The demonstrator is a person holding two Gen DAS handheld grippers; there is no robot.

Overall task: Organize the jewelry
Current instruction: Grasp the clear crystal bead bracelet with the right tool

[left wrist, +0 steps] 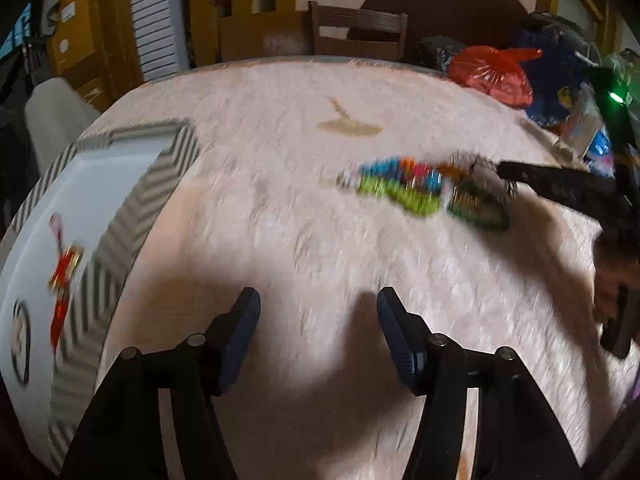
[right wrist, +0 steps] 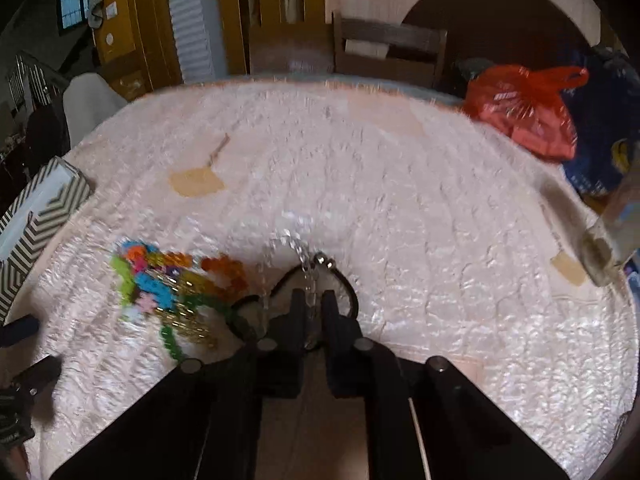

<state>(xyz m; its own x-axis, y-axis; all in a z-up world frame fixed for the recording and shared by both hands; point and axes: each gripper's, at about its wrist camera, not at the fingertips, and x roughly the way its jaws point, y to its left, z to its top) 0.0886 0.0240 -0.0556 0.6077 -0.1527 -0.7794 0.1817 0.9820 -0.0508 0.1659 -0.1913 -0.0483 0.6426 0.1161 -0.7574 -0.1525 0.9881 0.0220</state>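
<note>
Only the right wrist view shows fingers [right wrist: 330,312] pinching the silver chain [right wrist: 306,268].

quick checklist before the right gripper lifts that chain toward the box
1. Right gripper shut on the silver chain: ok, fingers pinch it.
2. Chain free of the colourful bead pile: cannot tell, picture blurred.
3. Black cord beside the chain not caught: cannot tell.
4. Left gripper open and empty: ok.
5. Striped box open: ok, a red piece lies inside.
6. Tablecloth path to the box unobstructed: ok.
</note>
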